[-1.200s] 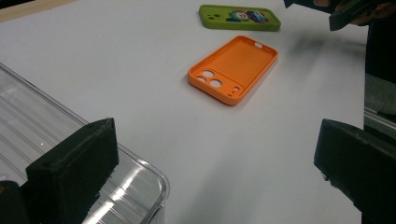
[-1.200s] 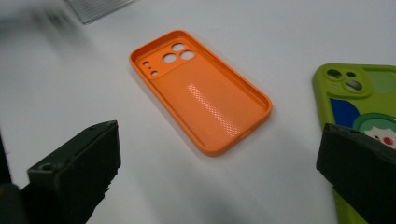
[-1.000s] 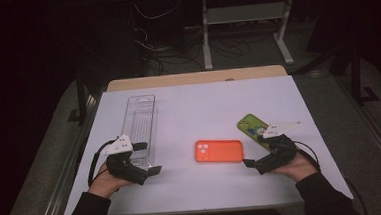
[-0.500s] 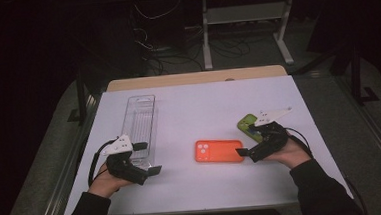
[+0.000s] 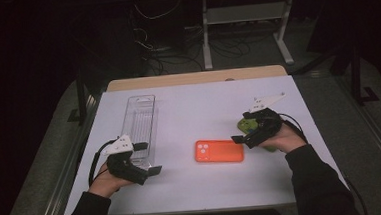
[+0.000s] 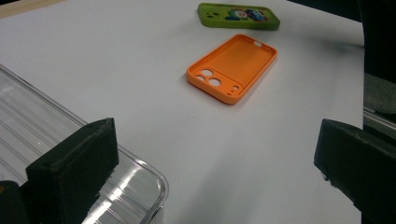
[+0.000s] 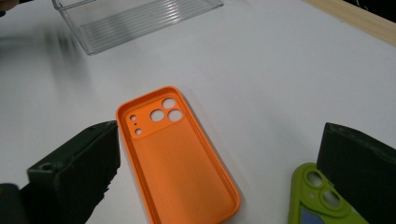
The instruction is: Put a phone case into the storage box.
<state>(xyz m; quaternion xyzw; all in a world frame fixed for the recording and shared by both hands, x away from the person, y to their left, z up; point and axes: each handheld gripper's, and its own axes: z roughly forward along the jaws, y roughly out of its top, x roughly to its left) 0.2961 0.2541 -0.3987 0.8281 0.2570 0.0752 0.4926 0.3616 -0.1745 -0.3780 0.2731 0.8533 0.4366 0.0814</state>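
Orange phone case (image 5: 219,151) flat on white table (image 5: 198,107), middle of frame, inside facing up. Right gripper (image 5: 240,137) wide open, empty, beside its right end, over green case (image 5: 245,125). Left gripper (image 5: 146,158) wide open, empty, lower left by clear tray (image 5: 140,121).

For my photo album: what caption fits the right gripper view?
Open tongs poised above an orange phone case, a green case alongside.

The left gripper (image 5: 149,157) is held low in the left hand (image 5: 113,173), just beside the near end of the clear tray (image 5: 140,121), with its jaws spread wide apart and nothing between them. The right gripper (image 5: 238,137) is gripped by the right hand (image 5: 279,141) well to the right of that tray, jaws likewise parted and empty.
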